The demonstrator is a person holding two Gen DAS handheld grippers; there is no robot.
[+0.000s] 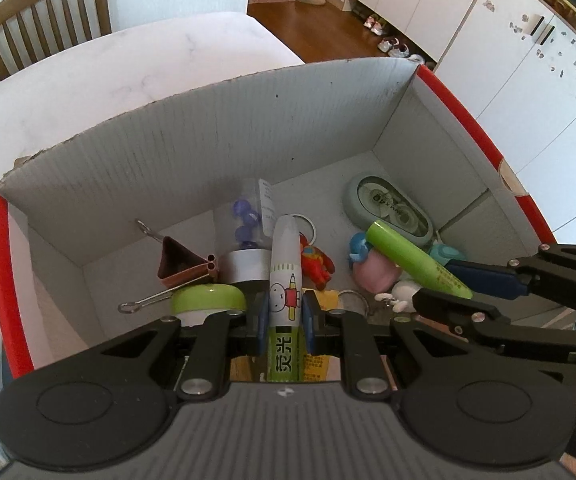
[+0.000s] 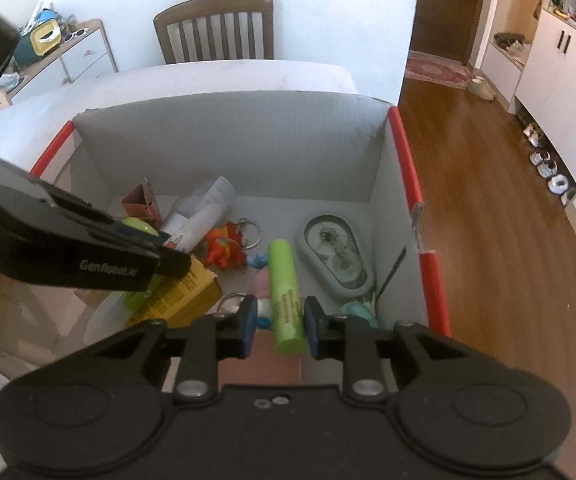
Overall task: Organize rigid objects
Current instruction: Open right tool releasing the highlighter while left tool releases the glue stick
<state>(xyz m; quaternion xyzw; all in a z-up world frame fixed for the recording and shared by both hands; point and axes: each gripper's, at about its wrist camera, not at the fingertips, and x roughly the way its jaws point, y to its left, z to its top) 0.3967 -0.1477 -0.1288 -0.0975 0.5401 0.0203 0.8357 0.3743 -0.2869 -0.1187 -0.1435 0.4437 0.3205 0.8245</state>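
Observation:
Both grippers hang over an open cardboard box (image 1: 192,152) with red edges. My left gripper (image 1: 284,312) is shut on a white and green marker pen (image 1: 286,280) with a cartoon figure, held above the box contents. My right gripper (image 2: 281,322) has its jaws apart around a lime green tube (image 2: 285,292); the right pad touches it and a gap shows on the left. The tube also shows in the left wrist view (image 1: 415,260), with the right gripper (image 1: 447,288) at the right.
In the box lie a grey-green tape dispenser (image 1: 389,208), a red toy figure (image 1: 315,264), a brown binder clip (image 1: 180,268), a green and white round case (image 1: 208,300), a pink toy (image 1: 375,274), key rings and a yellow packet (image 2: 184,292). A chair (image 2: 216,30) stands beyond the white table (image 1: 108,76).

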